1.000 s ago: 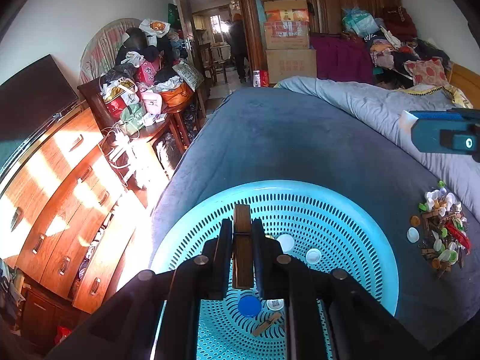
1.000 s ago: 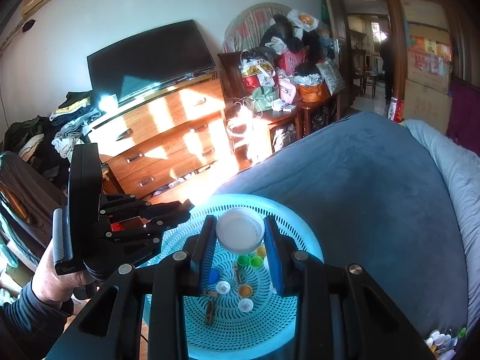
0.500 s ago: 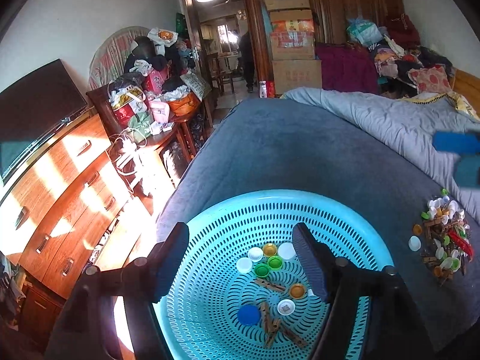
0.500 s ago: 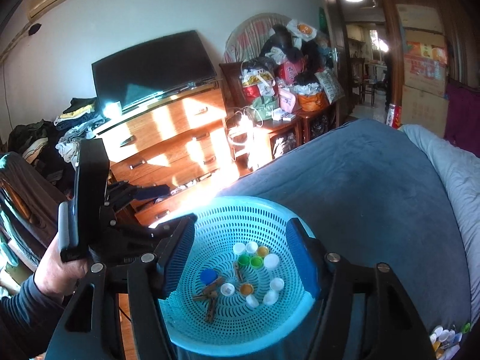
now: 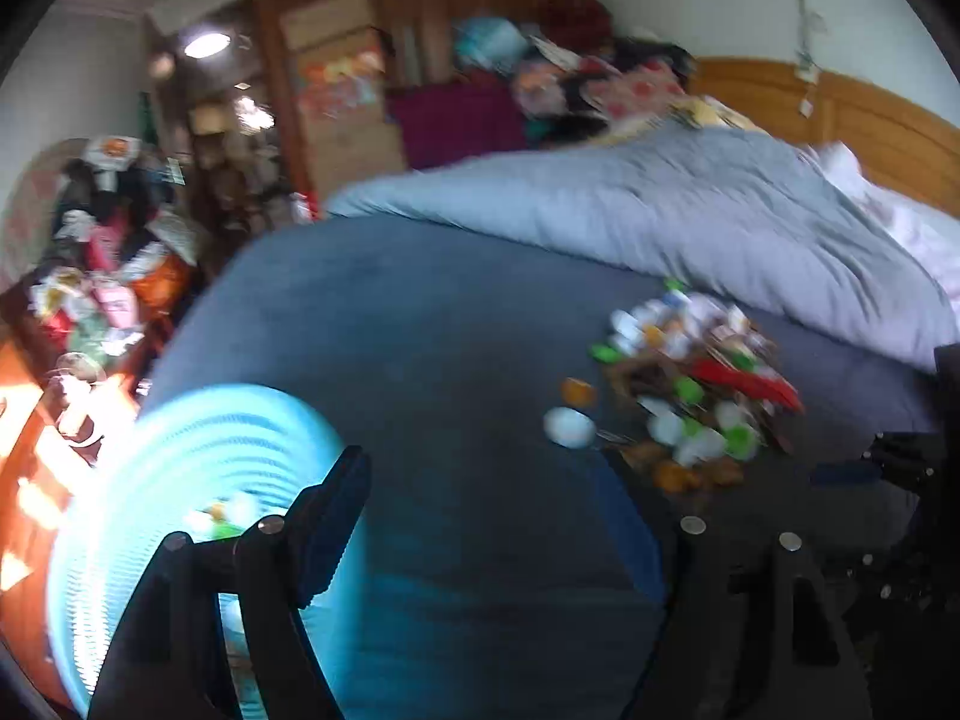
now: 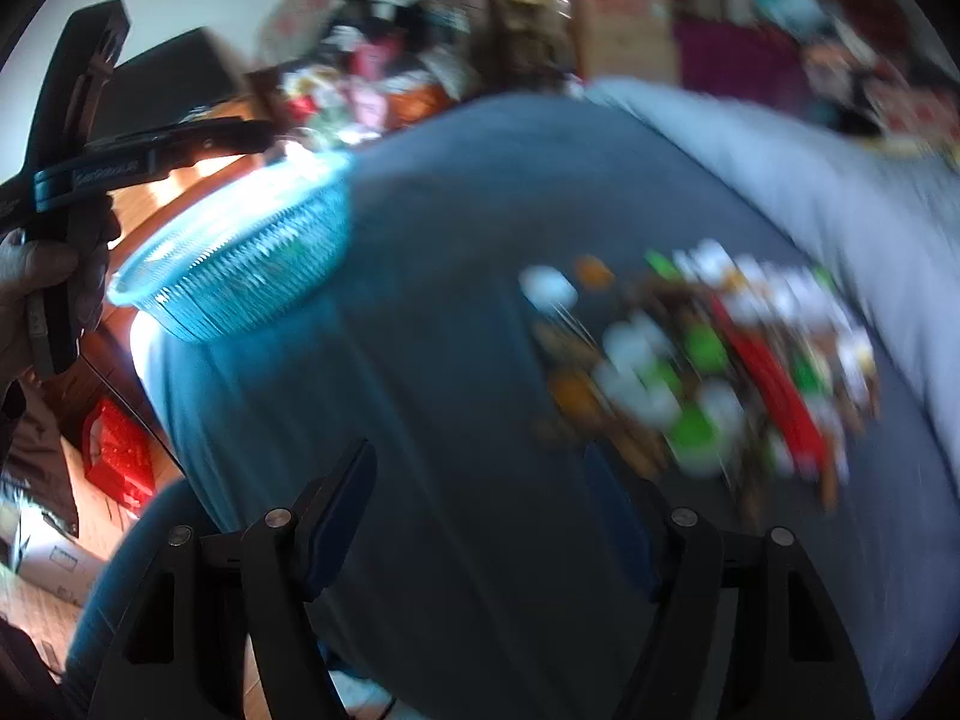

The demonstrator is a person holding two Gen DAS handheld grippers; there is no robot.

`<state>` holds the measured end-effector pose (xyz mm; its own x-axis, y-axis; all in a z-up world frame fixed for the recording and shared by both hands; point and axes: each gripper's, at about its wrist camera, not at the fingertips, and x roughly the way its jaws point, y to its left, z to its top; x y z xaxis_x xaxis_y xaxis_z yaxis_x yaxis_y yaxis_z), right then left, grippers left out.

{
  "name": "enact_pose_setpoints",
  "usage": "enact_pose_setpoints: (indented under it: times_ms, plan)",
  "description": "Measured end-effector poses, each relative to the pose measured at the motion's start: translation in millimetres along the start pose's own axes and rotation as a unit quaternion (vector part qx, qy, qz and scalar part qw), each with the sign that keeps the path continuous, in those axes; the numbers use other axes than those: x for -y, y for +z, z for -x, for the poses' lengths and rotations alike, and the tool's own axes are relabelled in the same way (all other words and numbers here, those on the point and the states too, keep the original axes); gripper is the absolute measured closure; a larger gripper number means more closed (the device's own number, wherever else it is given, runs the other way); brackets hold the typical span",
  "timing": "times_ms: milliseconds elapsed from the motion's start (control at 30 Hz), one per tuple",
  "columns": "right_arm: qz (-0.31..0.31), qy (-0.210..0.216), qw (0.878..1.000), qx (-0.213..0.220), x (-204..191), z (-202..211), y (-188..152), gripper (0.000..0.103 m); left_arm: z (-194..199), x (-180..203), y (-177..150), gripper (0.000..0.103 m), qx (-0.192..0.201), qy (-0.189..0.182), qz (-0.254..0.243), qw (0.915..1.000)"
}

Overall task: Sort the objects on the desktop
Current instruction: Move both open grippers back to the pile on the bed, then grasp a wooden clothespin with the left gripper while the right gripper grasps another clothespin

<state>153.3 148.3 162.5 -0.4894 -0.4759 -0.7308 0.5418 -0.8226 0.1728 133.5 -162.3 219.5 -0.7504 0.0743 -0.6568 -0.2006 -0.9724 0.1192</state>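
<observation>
Blur smears both views. At far left in the right wrist view, a hand [image 6: 36,282] grips the left claw [image 6: 240,135] above the turquoise basket [image 6: 240,264], which sits at the left edge of the bed's dark blue blanket [image 6: 456,192]. In its own view the left claw [image 5: 486,516] stands spread with nothing between its pads; its jaws have just been opening. The right claw [image 6: 480,498] likewise gapes empty over the blanket, its jaws also having just been opening. Further right lies the heap of bottle caps and clothespins [image 6: 708,366], well apart from the basket, with a pale grey quilt [image 5: 690,222] bunched behind it.
</observation>
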Motion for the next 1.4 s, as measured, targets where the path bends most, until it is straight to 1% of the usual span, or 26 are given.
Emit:
enact_pose_setpoints:
  times_ms: [100, 167, 233, 267, 300, 400, 500, 533, 567, 600, 667, 700, 733, 767, 800, 867, 933, 967, 1100, 1167, 1200, 1233, 1300, 1333, 1367, 1400]
  plan:
    - [-0.046, -0.025, 0.999, -0.006, 42, 14, -39, 0.032, -40, 43, -16, 0.025, -0.016, -0.062, -0.005, 0.9979]
    - [-0.072, -0.032, 0.997, 0.001, 62, 23, -55, 0.032, -62, 58, -23, 0.026, -0.022, -0.089, -0.003, 0.9958]
    - [-0.078, -0.037, 0.996, 0.007, 72, 26, -61, 0.032, -87, 74, -26, 0.026, -0.034, -0.109, 0.004, 0.9935]
    - [-0.081, -0.035, 0.996, 0.008, 78, 26, -65, 0.032, -98, 71, -26, 0.026, -0.042, -0.116, 0.005, 0.9923]
    - [-0.083, -0.033, 0.996, 0.008, 83, 26, -68, 0.032, -109, 80, -26, 0.026, -0.047, -0.124, 0.002, 0.9912]
    - [-0.098, -0.027, 0.995, 0.006, 94, 22, -77, 0.032, -129, 93, -29, 0.026, -0.059, -0.128, -0.010, 0.9900]
    - [-0.116, -0.025, 0.993, 0.005, 108, 18, -87, 0.032, -155, 111, -35, 0.026, -0.097, -0.119, -0.026, 0.9879]
    - [-0.123, -0.024, 0.992, 0.005, 113, 17, -91, 0.032, -166, 120, -40, 0.026, -0.115, -0.126, -0.029, 0.9849]
    - [-0.129, -0.024, 0.991, 0.005, 114, 19, -96, 0.032, -173, 128, -44, 0.025, -0.134, -0.146, -0.032, 0.9797]
    - [-0.135, -0.024, 0.990, 0.005, 118, 18, -100, 0.032, -172, 140, -48, 0.025, -0.141, -0.174, -0.042, 0.9738]
    - [-0.149, -0.020, 0.989, 0.010, 123, 20, -105, 0.032, -153, 152, -48, 0.026, -0.117, -0.234, -0.054, 0.9637]
    - [-0.153, -0.018, 0.988, 0.014, 124, 20, -105, 0.032, -144, 153, -48, 0.026, -0.103, -0.237, -0.049, 0.9647]
    - [-0.155, -0.017, 0.988, 0.019, 125, 22, -105, 0.032, -139, 152, -48, 0.026, -0.089, -0.214, -0.044, 0.9718]
    - [-0.157, -0.015, 0.987, 0.022, 126, 22, -106, 0.032, -135, 148, -48, 0.026, -0.081, -0.197, -0.033, 0.9766]
    - [-0.158, -0.013, 0.987, 0.021, 126, 20, -106, 0.032, -133, 144, -48, 0.026, -0.075, -0.194, -0.017, 0.9780]
    - [-0.161, -0.011, 0.987, 0.020, 127, 17, -108, 0.032, -137, 140, -48, 0.026, -0.080, -0.168, -0.012, 0.9825]
    - [-0.160, -0.009, 0.987, 0.025, 126, 18, -108, 0.032, -144, 138, -48, 0.028, -0.101, -0.159, 0.005, 0.9821]
    - [-0.160, -0.007, 0.987, 0.026, 126, 18, -108, 0.032, -145, 141, -47, 0.028, -0.102, -0.166, 0.013, 0.9807]
    - [-0.166, -0.006, 0.986, 0.031, 128, 19, -110, 0.032, -134, 162, -41, 0.028, -0.088, -0.180, 0.014, 0.9796]
    - [-0.170, -0.004, 0.985, 0.031, 130, 19, -110, 0.032, -136, 173, -40, 0.028, -0.093, -0.179, 0.015, 0.9794]
    - [-0.170, -0.003, 0.985, 0.032, 130, 19, -110, 0.032, -140, 176, -39, 0.028, -0.101, -0.180, 0.025, 0.9781]
    - [-0.170, -0.003, 0.985, 0.033, 130, 19, -110, 0.032, -143, 179, -38, 0.029, -0.108, -0.173, 0.030, 0.9786]
    - [-0.170, -0.002, 0.985, 0.035, 130, 20, -110, 0.032, -152, 185, -37, 0.037, -0.123, -0.166, 0.033, 0.9779]
    - [-0.171, -0.003, 0.984, 0.038, 131, 22, -110, 0.032, -154, 187, -37, 0.046, -0.130, -0.163, 0.032, 0.9775]
    - [-0.173, -0.004, 0.984, 0.042, 131, 23, -110, 0.032, -157, 190, -37, 0.058, -0.136, -0.159, 0.029, 0.9774]
    - [-0.175, -0.004, 0.983, 0.045, 132, 25, -111, 0.034, -159, 194, -38, 0.065, -0.145, -0.162, 0.029, 0.9756]
